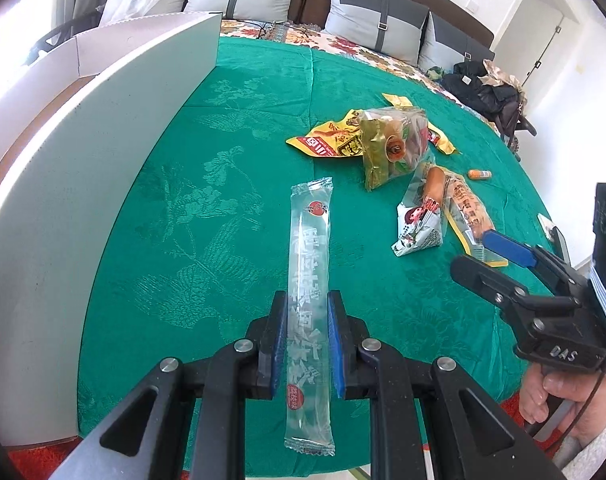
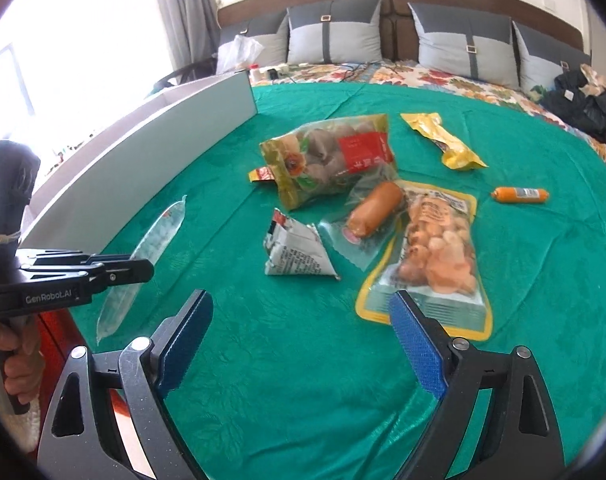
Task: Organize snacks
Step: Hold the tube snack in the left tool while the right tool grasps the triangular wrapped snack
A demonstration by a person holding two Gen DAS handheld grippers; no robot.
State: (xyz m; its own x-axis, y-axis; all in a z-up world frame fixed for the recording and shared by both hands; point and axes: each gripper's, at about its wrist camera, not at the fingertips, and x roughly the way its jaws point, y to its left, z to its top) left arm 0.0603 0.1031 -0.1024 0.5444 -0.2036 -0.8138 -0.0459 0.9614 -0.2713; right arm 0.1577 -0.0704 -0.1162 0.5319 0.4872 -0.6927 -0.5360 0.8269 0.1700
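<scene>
My left gripper (image 1: 306,300) is shut on a long clear stick packet (image 1: 307,280) that lies along the green cloth; the packet also shows in the right wrist view (image 2: 147,252), held in that gripper (image 2: 143,270). My right gripper (image 2: 301,304) is open and empty above the cloth, just short of a yellow-edged bag of orange snacks (image 2: 439,248). Ahead lie a triangular printed pack (image 2: 299,252), a wrapped sausage (image 2: 377,208), a green-and-red bag (image 2: 331,156), a yellow packet (image 2: 443,140) and a small orange sausage (image 2: 521,195).
A white open box (image 1: 103,128) stands along the left of the green cloth (image 1: 231,128), its wall also in the right wrist view (image 2: 151,148). Cushions line the headboard. Dark clothes (image 2: 583,100) lie at the far right.
</scene>
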